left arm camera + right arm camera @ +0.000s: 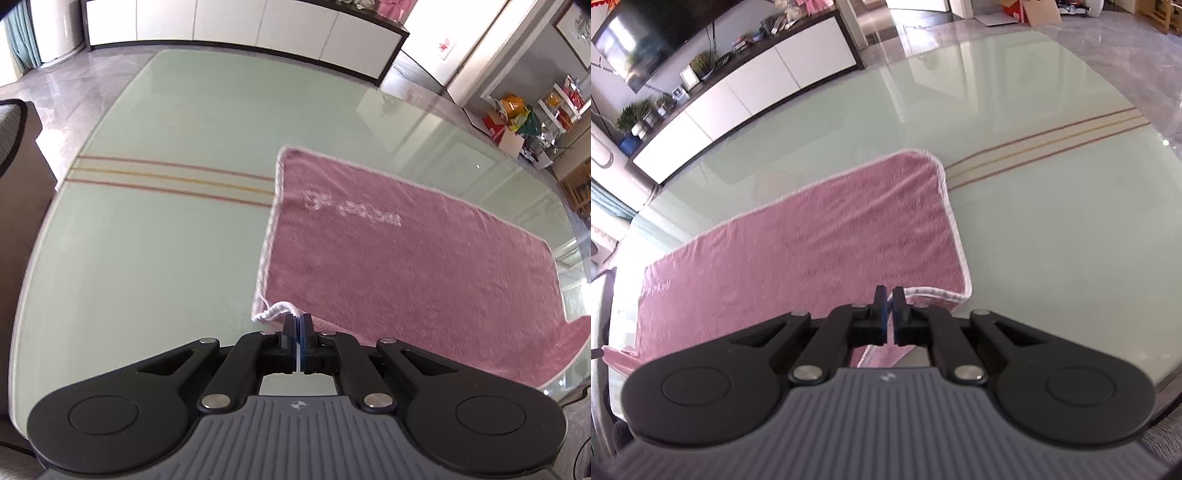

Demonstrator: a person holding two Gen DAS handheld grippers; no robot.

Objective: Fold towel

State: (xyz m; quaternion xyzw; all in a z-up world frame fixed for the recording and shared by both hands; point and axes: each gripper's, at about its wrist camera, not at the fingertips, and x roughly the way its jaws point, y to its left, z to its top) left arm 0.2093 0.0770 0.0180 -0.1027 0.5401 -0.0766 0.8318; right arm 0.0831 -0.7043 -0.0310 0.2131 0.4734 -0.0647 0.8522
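The towel is soft pink cloth, fuzzy, with a white stitched edge. The table is smooth shiny glass, pale green. The left gripper is black matt plastic with shiny metal pins. The floor looks glossy.

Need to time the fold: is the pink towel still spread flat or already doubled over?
Not folded: the towel lies spread in one layer on the table, near corners pinched by the left gripper and right gripper.

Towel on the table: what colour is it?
Pink towel with a pale edge; clearest in the right wrist view.
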